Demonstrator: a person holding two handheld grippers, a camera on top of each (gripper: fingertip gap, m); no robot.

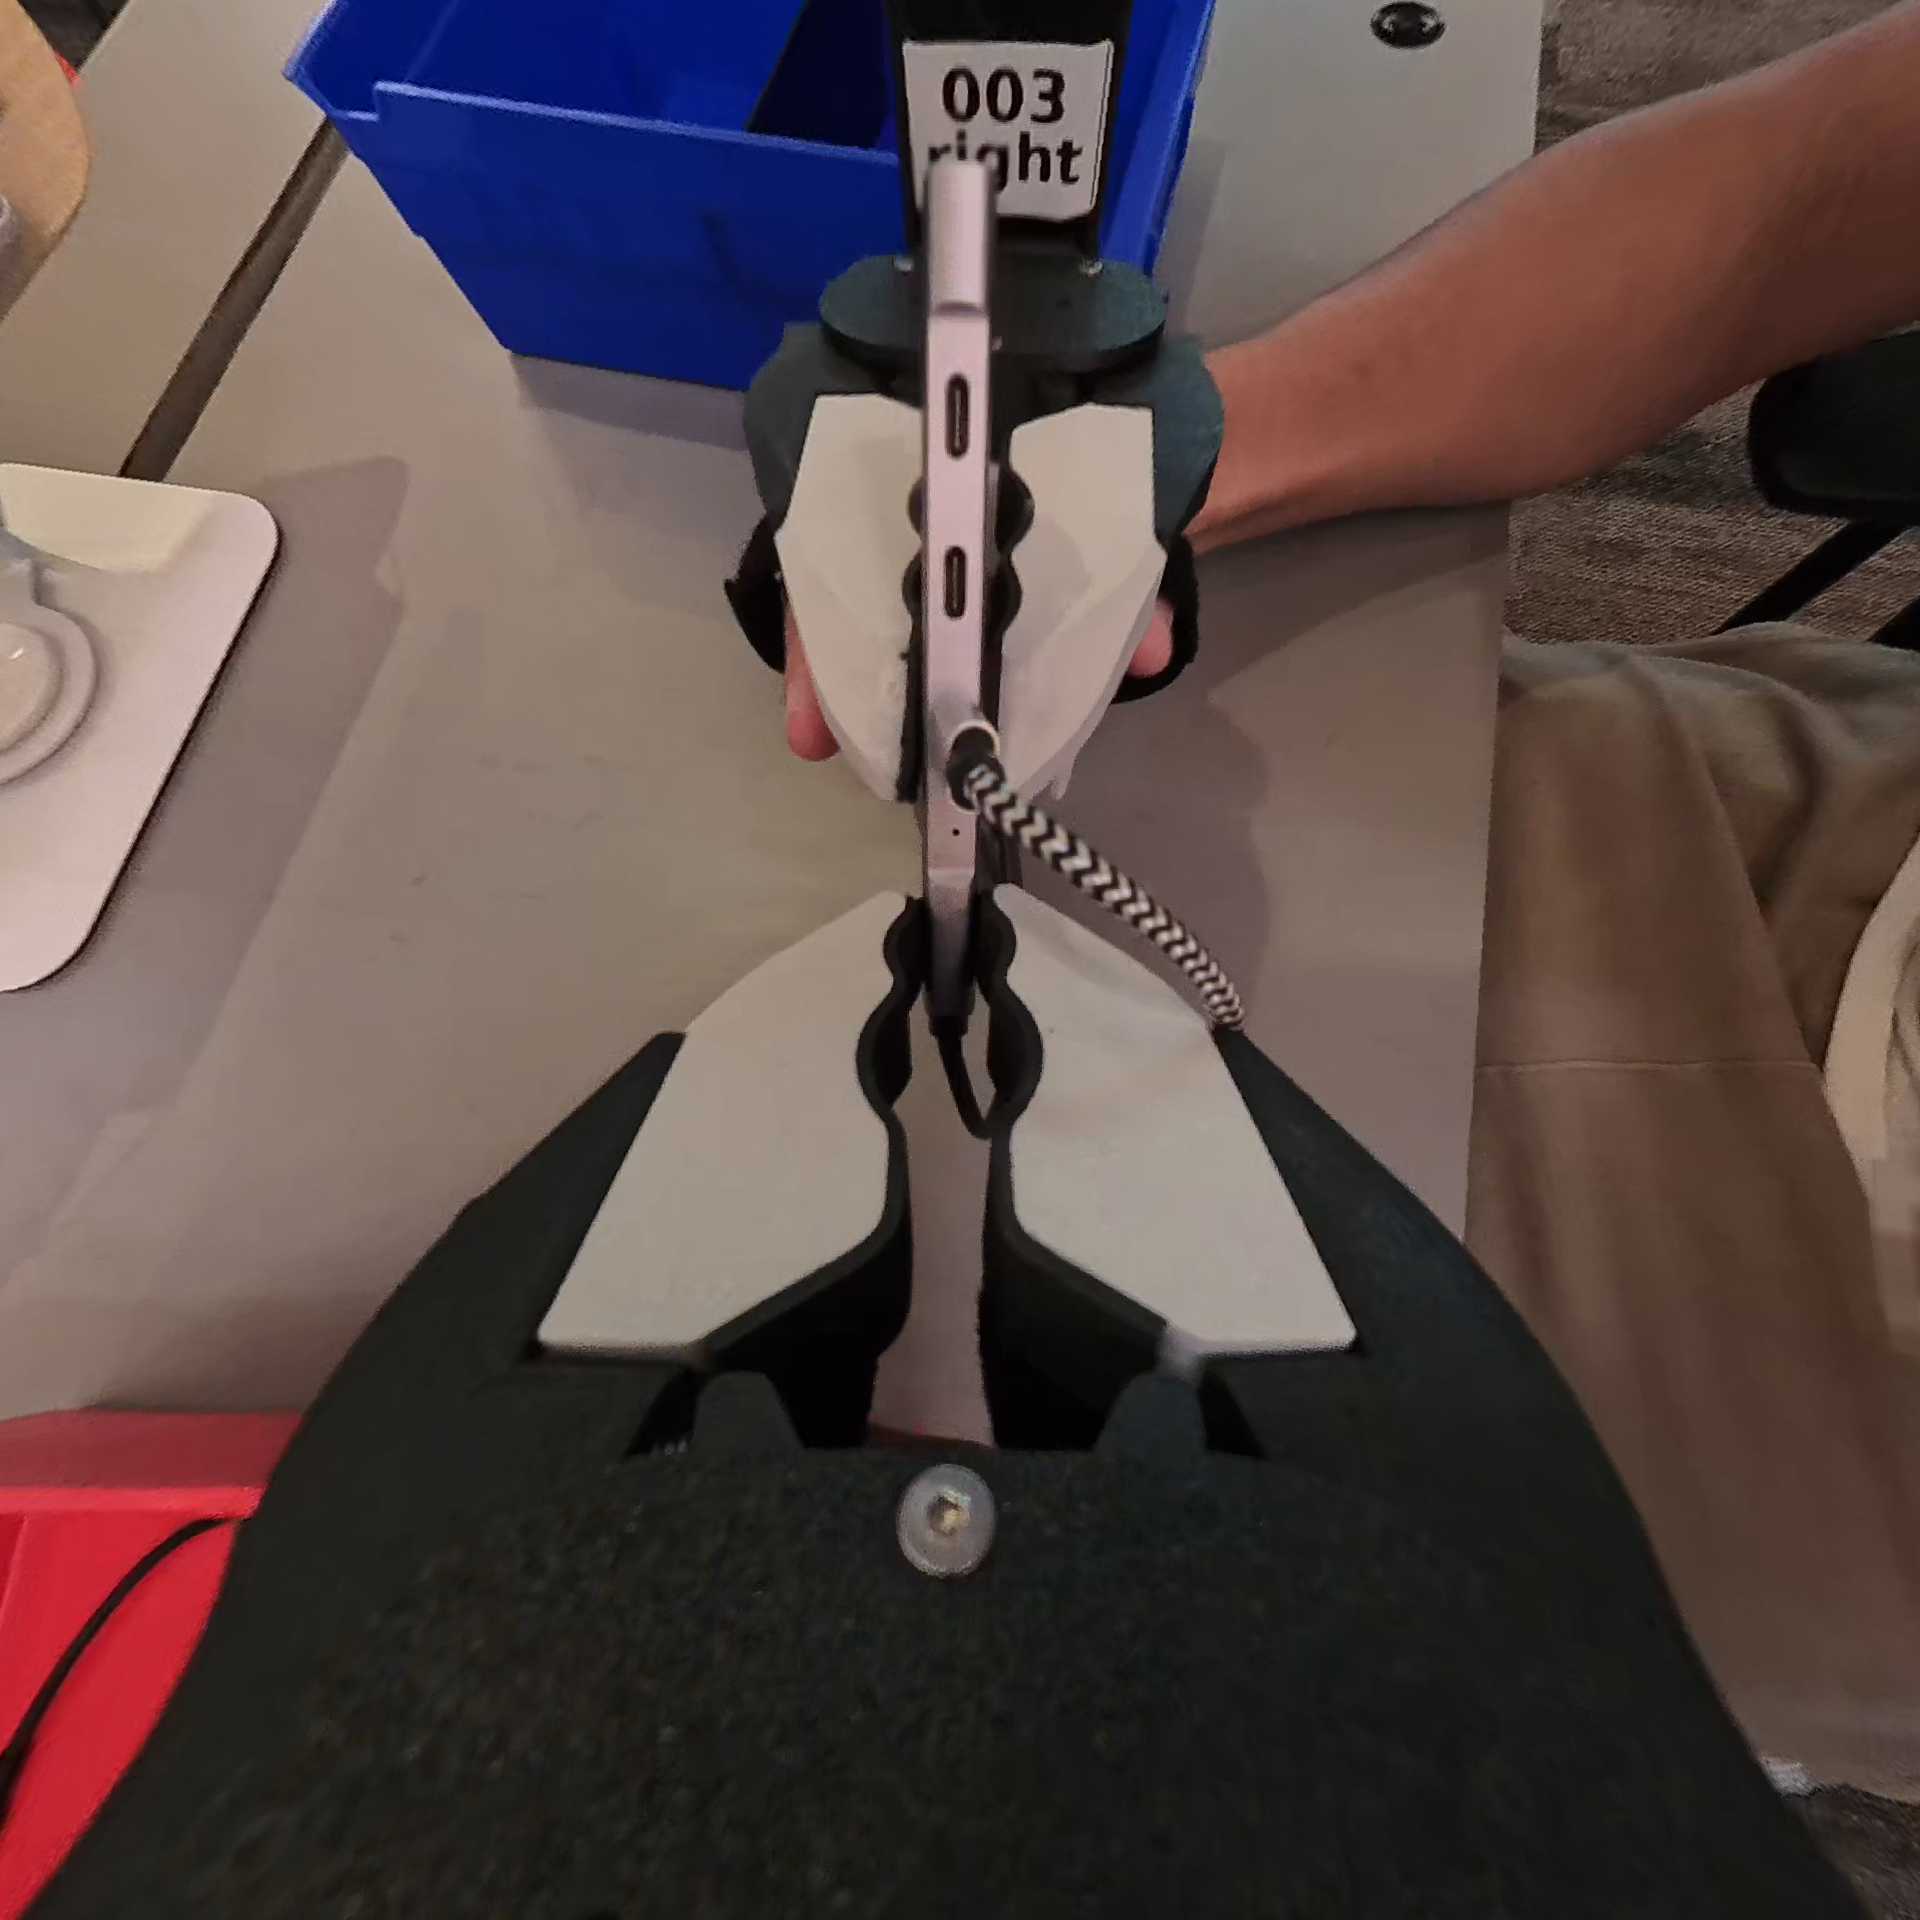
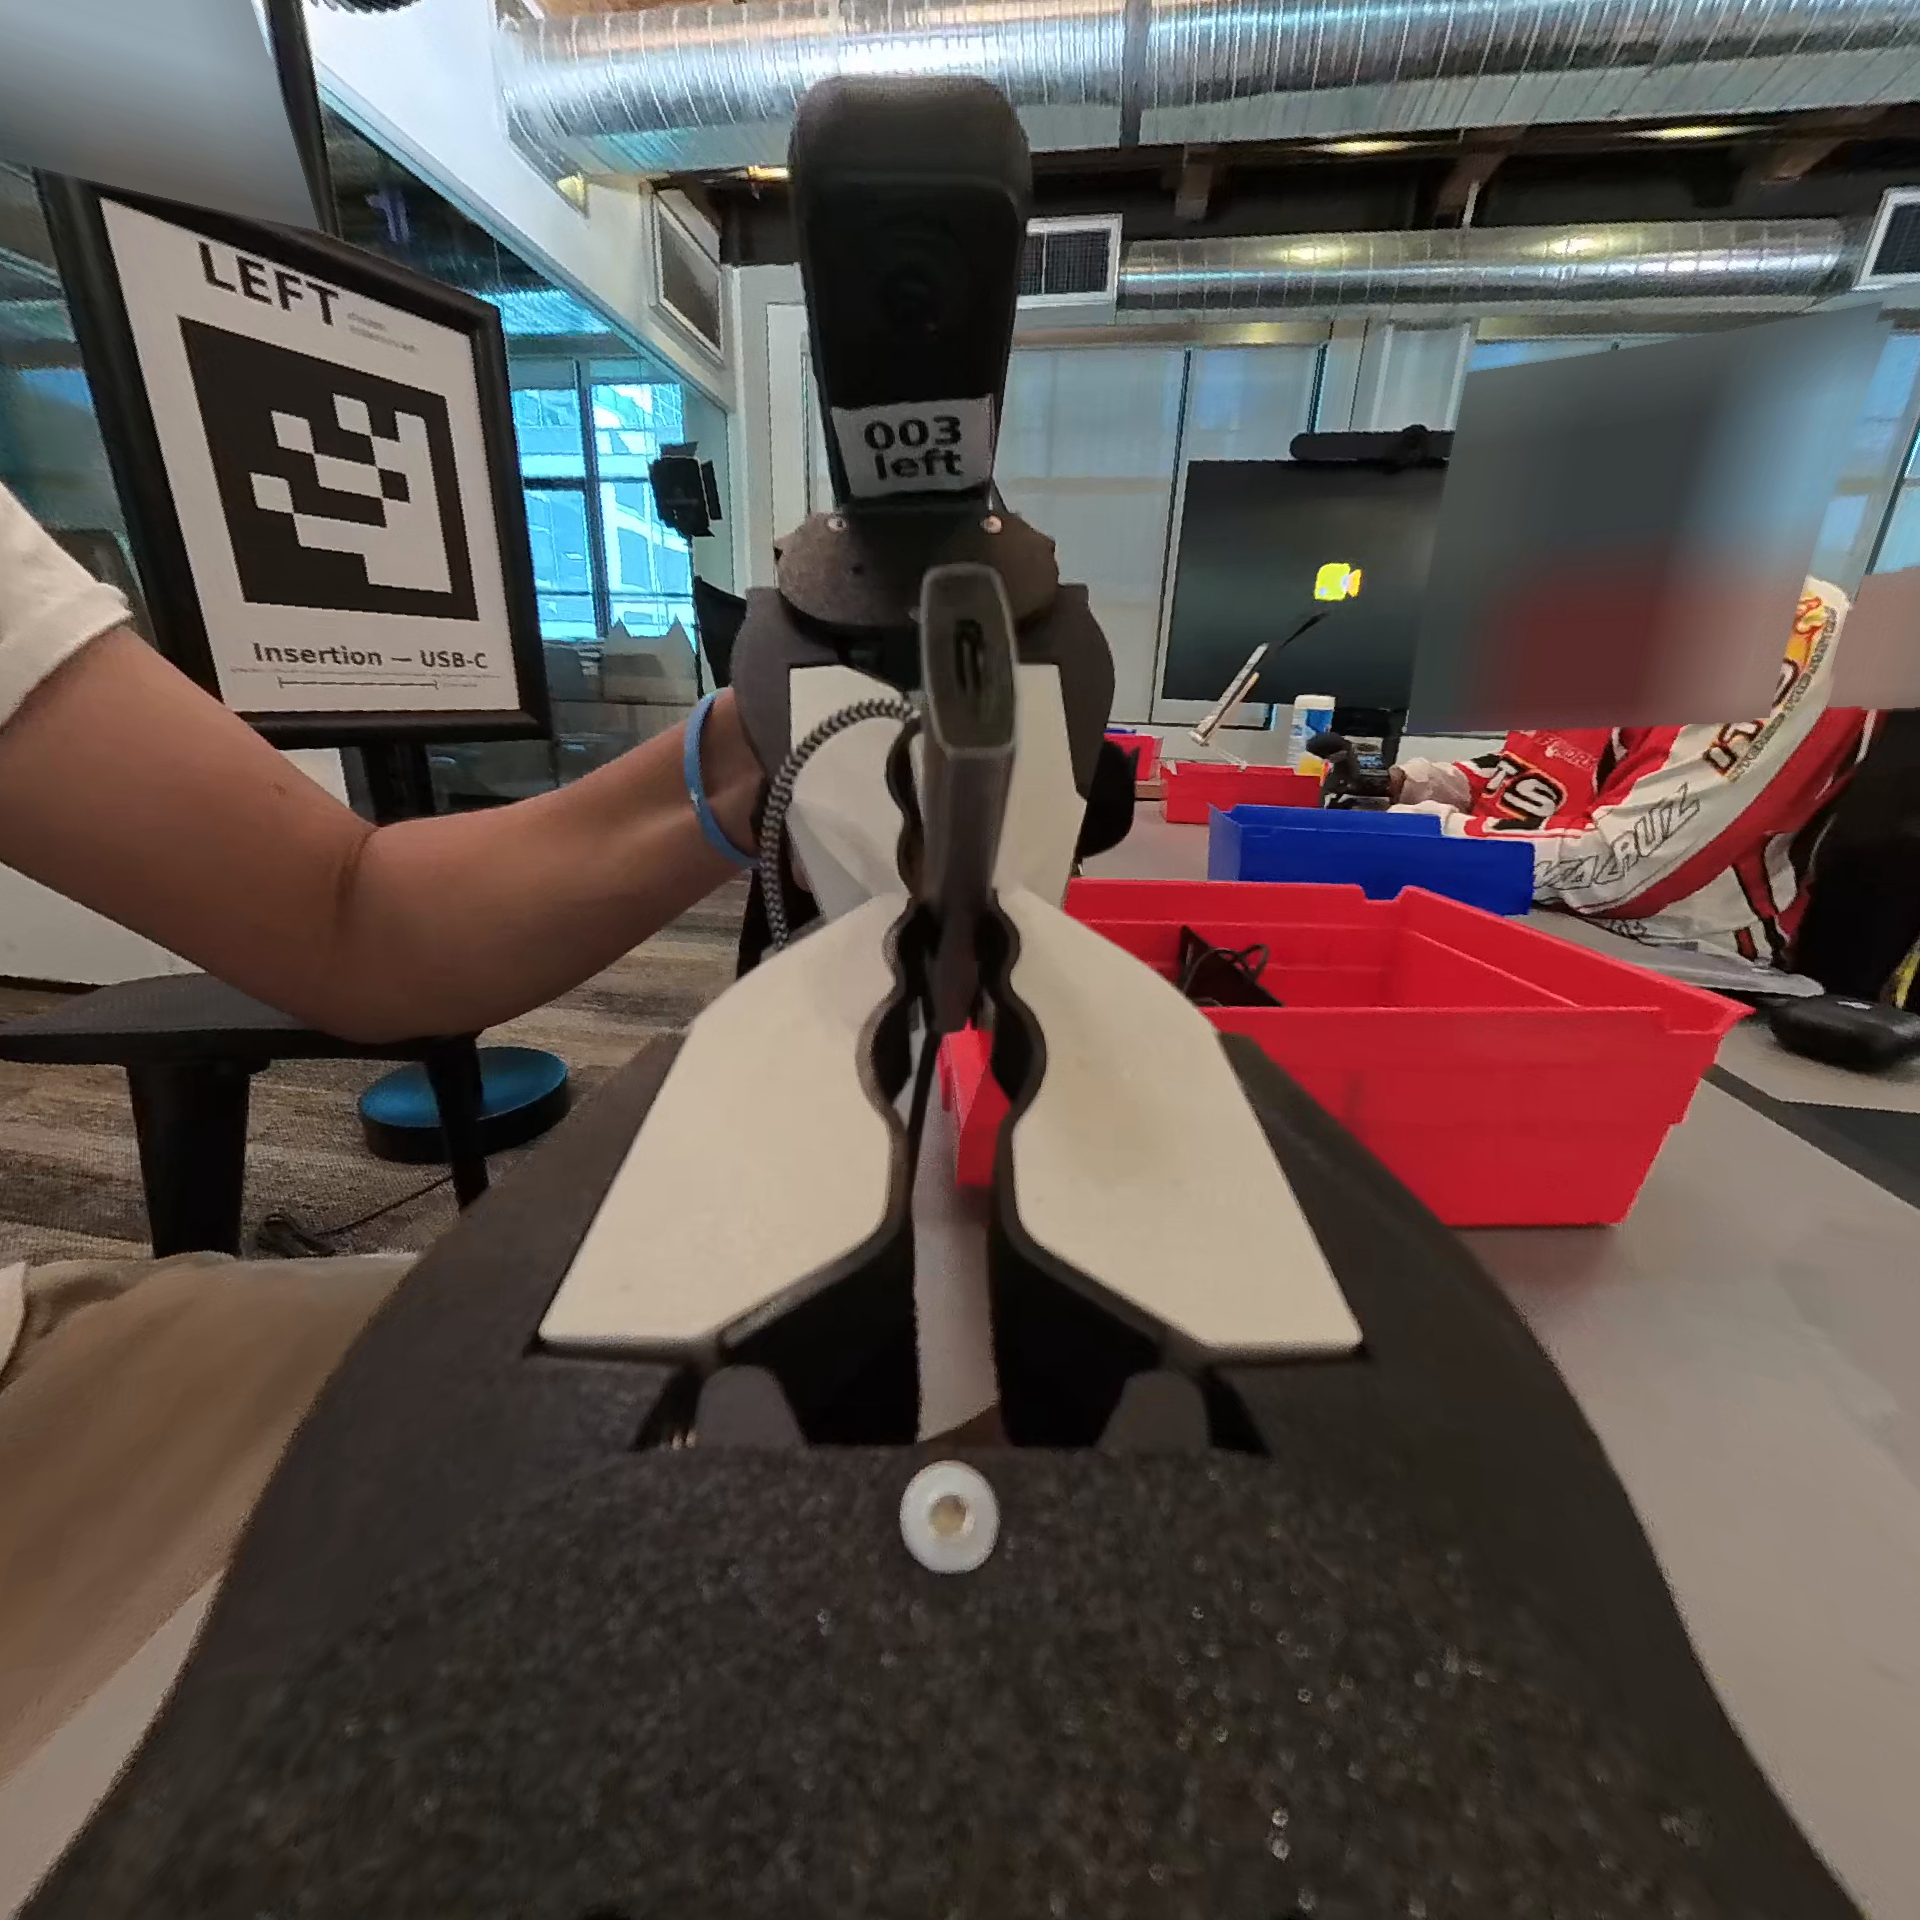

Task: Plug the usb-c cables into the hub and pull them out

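The left gripper point(image 1: 951, 914) is pinching the near end of the silver hub point(image 1: 958, 582), held on edge above the grey table point(image 1: 520, 831). The right gripper point(image 1: 961, 769) is clamping the same hub from the far side. A braided usb-c cable point(image 1: 1101, 883) is sitting plugged into the hub, apparently fully seated, trailing right. A blue bin point(image 1: 623, 208) is lying beyond.

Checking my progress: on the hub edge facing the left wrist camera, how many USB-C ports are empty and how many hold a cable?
Empty ports: 2
Ports holding the braided cable: 1
Total on the hub: 3
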